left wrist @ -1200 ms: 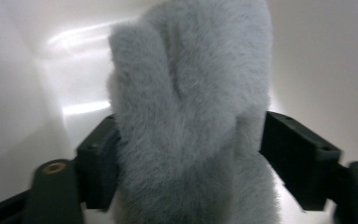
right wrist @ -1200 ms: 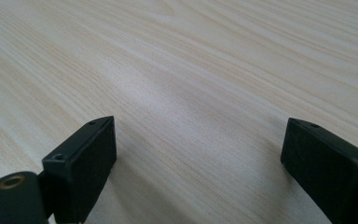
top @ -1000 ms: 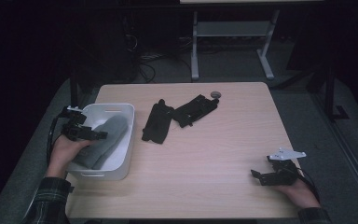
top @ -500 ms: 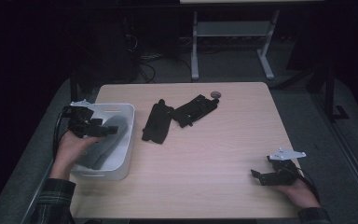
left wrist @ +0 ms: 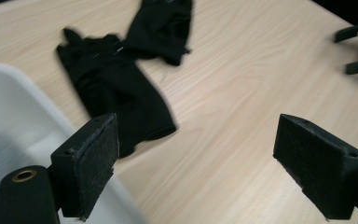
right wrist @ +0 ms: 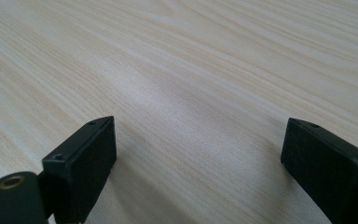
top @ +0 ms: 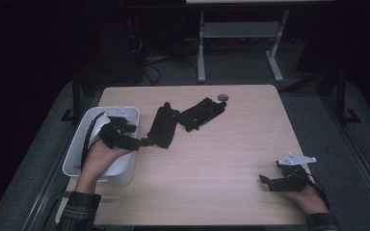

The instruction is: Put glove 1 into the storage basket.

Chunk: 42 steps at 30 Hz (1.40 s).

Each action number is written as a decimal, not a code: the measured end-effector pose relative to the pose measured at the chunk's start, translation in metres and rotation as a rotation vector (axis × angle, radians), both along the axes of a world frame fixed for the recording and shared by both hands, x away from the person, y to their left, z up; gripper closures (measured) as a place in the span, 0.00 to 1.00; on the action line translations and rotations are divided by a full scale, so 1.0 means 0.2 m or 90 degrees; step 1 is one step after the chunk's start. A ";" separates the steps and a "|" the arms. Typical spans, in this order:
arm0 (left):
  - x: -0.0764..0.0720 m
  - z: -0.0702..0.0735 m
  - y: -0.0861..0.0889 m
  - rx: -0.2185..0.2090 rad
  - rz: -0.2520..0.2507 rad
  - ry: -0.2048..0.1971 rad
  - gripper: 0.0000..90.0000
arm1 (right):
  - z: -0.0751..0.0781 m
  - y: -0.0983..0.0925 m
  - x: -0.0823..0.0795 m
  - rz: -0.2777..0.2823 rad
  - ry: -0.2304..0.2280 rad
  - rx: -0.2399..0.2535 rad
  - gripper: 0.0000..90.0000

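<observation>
While your left gripper (top: pixel 144 142) hovers with jaws spread over the white bin's (top: pixel 131 113) rim, the nearest black glove (top: pixel 164 126) lies flat just beyond at its 2 o'clock. Your right gripper (top: pixel 264 181), jaws also spread, rests on the pale wooden table (top: pixel 231 144) at 4 o'clock; grey carpet (top: pixel 313 96) surrounds the table in a dark room.

Far glove (left wrist: pixel 163 25) is running off the top edge in the left gripper view. White bin (left wrist: pixel 9 121) is being cropped at left; small round object (top: pixel 222 97) is remaining too small to identify.
</observation>
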<state>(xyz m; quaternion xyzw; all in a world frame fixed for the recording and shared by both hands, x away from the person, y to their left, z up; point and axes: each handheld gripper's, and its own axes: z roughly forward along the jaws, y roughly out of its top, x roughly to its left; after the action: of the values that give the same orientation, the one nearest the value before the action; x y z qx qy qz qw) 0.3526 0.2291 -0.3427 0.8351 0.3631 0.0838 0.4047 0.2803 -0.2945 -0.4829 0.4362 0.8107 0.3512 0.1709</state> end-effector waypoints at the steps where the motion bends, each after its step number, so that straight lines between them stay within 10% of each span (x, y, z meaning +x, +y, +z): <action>1: 0.00 0.00 0.00 0.000 0.000 0.000 0.15 | 0.00 0.00 0.00 0.000 0.000 0.000 0.11; 8: -0.06 0.00 -0.12 -0.038 -0.051 -0.002 0.15 | 0.00 0.00 -0.01 -0.011 0.001 0.000 0.11; 26: -0.09 -0.09 -0.32 0.003 -0.090 -0.002 0.15 | 0.00 0.00 0.00 -0.009 0.002 0.001 0.11; 42: -0.13 -0.34 -0.55 0.051 -0.144 0.013 0.15 | 0.00 0.00 0.00 -0.006 0.002 -0.001 0.11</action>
<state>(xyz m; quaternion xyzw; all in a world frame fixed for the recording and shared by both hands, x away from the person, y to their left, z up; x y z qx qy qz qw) 0.3267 0.1190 -0.4112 0.8868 0.2674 0.0432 0.3743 0.2798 -0.2943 -0.4828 0.4405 0.8090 0.3494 0.1717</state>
